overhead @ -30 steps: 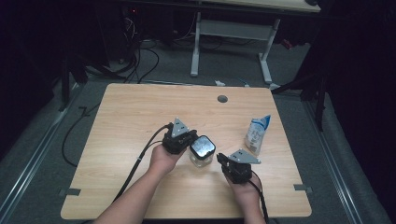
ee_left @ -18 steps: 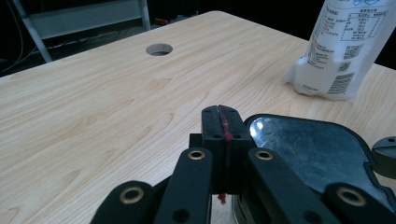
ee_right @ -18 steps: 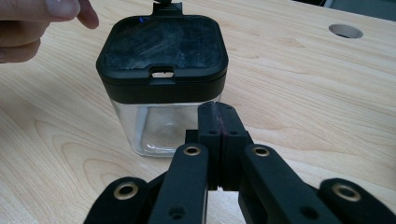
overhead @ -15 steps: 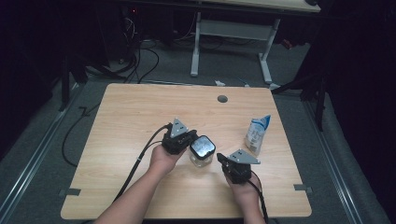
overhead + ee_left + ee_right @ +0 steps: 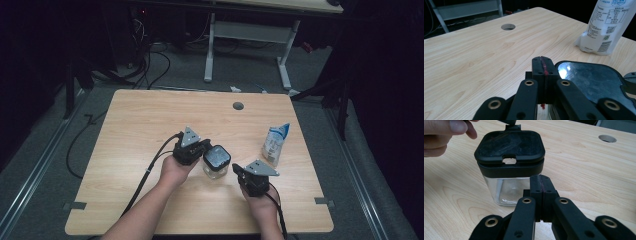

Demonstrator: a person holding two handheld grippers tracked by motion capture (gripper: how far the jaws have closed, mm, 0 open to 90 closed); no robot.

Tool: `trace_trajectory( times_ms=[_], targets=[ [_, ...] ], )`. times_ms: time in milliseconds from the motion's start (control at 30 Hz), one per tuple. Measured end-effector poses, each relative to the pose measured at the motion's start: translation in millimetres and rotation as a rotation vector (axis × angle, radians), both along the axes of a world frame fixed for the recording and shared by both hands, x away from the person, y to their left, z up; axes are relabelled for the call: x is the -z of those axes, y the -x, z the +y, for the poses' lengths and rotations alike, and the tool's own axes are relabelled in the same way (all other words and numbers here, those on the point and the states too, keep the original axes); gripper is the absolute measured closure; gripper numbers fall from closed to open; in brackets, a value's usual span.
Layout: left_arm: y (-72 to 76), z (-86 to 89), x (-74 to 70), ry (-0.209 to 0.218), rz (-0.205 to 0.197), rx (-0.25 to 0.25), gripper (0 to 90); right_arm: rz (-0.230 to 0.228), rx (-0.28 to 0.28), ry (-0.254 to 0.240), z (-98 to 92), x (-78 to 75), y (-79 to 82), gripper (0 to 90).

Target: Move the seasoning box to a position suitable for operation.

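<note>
Jar (image 5: 216,164) unmoved between left tool (image 5: 201,150) and right tool (image 5: 239,171), both tools pinched together, empty.

Colours and patterns on the table

We note a pale wood-grain table (image 5: 150,130) with fine wavy streaks and a dark round hole (image 5: 238,106); a jar (image 5: 510,187) of clear glass under a glossy black square lid (image 5: 509,145); a white pouch (image 5: 276,144) with blue at its top, printed with small dark text, square codes and a barcode (image 5: 605,45). Both claws are matte black, the left claw (image 5: 543,67) and right claw (image 5: 541,185) each showing a thin dark red seam between the jaws and brass-coloured rivets (image 5: 526,200). A grey triangular plate (image 5: 261,168) tops the right one; black cables (image 5: 150,170) trail. The floor (image 5: 45,150) is dark grey.
</note>
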State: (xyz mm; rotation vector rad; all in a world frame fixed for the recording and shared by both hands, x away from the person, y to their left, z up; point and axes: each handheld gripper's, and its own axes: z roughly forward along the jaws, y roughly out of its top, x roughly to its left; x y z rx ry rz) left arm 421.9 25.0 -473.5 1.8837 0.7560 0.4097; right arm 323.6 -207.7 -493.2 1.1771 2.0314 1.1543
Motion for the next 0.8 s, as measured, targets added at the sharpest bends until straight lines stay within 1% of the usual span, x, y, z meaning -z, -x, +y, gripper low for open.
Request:
trace_trajectory(
  times_ms=[267,300,500,533,800],
  targets=[
    [-0.3,0.5,0.4,0.002,0.001,-0.001,90.0,-0.013,0.004,-0.007,-2.1,-2.4,-0.3,89.9],
    [-0.3,0.5,0.5,0.002,0.001,-0.002,90.0,-0.020,0.005,-0.010,-2.7,-3.3,-1.1,89.9],
    [-0.5,0.6,0.6,0.005,0.002,-0.002,90.0,-0.019,0.012,-0.016,-3.5,-4.9,-2.8,89.9],
    [-0.4,0.5,0.5,0.002,0.002,-0.002,90.0,-0.028,0.006,-0.017,-4.3,-5.1,-4.3,89.9],
    [-1.4,1.0,0.9,0.002,0.007,-0.005,90.0,-0.032,0.009,-0.020,-4.4,-6.2,-4.8,89.8]
  ],
)
